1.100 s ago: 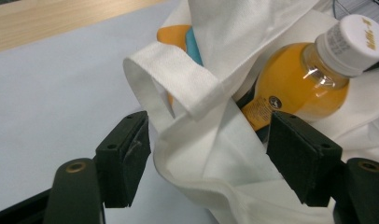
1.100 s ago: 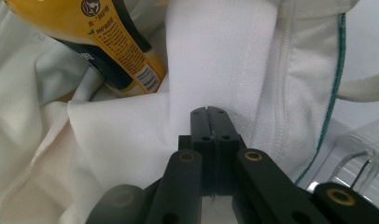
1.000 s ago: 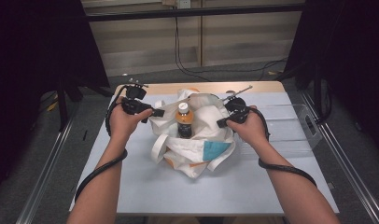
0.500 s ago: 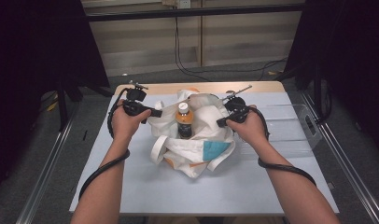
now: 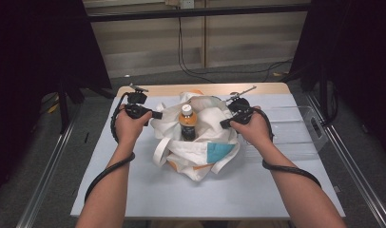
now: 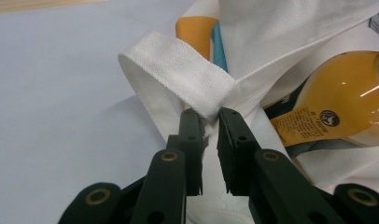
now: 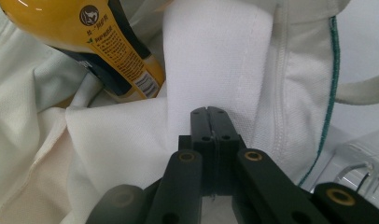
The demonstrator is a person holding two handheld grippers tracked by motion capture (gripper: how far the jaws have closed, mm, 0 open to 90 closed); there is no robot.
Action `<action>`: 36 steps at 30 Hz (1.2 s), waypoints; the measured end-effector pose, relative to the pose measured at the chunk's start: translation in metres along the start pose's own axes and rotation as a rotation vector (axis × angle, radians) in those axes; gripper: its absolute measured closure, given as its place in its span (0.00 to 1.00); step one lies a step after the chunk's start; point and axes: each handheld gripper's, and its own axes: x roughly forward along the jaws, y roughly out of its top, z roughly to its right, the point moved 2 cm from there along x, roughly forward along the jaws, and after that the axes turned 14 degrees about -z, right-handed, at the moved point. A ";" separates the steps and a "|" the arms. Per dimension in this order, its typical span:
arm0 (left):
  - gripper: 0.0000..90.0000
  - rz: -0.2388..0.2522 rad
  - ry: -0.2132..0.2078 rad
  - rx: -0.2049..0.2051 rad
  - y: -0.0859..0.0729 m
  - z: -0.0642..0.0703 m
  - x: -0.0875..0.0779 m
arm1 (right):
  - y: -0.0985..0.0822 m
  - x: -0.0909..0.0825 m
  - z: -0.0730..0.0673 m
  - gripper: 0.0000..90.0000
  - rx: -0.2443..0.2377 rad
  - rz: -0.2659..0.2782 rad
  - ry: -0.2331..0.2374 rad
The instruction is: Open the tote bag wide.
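The white bag (image 5: 200, 147) hid the bottle's (image 5: 187, 124) base; left gripper (image 6: 210, 116) had just closed onto its strap (image 6: 178, 74), right gripper (image 7: 210, 112) clamped its cloth beside a clear box (image 5: 295, 133).

A white bag (image 5: 197, 149) sits crumpled on the table (image 5: 134, 190) with a bottle (image 5: 187, 122) standing upright in its mouth. The left gripper (image 5: 155, 115) meets the bag's left edge, its jaws having just been closing. The right gripper (image 5: 223, 123) is at the bag's right edge. A clear tray (image 5: 295, 130) lies to the right.
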 end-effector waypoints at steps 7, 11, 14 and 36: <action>0.89 0.004 -0.005 -0.019 -0.003 -0.005 0.008 | 0.001 0.002 0.001 1.00 -0.007 0.004 -0.002; 0.90 0.002 -0.006 -0.035 -0.004 -0.006 0.014 | 0.001 0.003 0.001 1.00 -0.005 0.003 0.003; 0.90 -0.007 -0.005 -0.036 -0.005 -0.007 0.019 | 0.001 0.003 0.001 1.00 -0.005 0.002 0.002; 0.90 -0.012 -0.002 -0.040 -0.013 -0.010 0.023 | 0.003 0.001 -0.004 0.99 -0.010 0.028 -0.004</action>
